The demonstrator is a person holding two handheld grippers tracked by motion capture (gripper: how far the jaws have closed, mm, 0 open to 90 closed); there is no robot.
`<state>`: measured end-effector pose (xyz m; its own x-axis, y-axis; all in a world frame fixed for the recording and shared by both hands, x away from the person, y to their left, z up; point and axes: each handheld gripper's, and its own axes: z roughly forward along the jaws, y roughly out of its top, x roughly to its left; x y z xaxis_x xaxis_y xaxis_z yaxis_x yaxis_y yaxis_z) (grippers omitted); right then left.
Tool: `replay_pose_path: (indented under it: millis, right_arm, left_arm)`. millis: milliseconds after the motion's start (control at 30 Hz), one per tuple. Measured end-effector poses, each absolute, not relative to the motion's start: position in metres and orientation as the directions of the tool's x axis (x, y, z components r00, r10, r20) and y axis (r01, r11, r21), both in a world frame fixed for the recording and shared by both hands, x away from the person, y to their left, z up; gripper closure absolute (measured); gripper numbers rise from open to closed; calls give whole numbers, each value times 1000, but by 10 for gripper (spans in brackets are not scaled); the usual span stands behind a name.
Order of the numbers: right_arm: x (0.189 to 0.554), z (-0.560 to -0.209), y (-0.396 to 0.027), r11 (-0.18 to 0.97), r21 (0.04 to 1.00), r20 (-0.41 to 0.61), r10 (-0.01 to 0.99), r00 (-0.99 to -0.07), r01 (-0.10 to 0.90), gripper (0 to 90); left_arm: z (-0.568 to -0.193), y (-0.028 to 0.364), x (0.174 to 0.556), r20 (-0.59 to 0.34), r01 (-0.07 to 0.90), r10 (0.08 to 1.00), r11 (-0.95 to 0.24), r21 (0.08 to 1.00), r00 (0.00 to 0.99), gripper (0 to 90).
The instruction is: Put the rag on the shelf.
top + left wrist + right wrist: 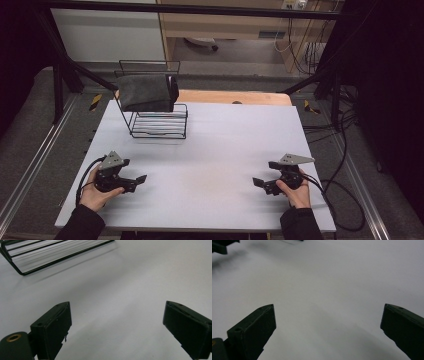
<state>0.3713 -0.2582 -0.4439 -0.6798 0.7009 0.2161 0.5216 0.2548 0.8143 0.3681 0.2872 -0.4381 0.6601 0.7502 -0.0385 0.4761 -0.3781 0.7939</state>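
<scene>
Near edge of the counter [210, 150]: your two hands, dark sleeves, one gripper in each. Your left gripper [137, 181] sits low over the near-left part of the white surface, jaws spread wide apart, nothing between them; its own view confirms it [117, 327], bare counter showing through the gap. Your right gripper [260, 184] mirrors it at the near-right, jaws likewise wide apart and empty [328, 330]. The two point inward, toward each other, well apart across the middle of the counter. Cables trail off the back of each.

Farther out, at the far-left: a black wire rack [159, 126], standing upright on the counter, its slatted base facing you. A dark grey cloth [146, 93] is draped over the rack's upper rail, hanging down its front. The rack lies ahead of your left gripper and a little to its right, well clear of the jaws; only the rack's base bars [37, 255] edge into the top left corner of the left gripper view. From your right gripper the rack is farther still, diagonally across the counter.
</scene>
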Motion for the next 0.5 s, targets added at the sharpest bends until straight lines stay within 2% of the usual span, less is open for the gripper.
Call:
replay_pose_path:
  millis: [500]
  right_arm:
    - [359, -454, -275, 241, 809, 227, 714, -663, 537, 9]
  left_arm:
    - [-441, 292, 362, -33, 466, 745, -381, 799, 666, 86]
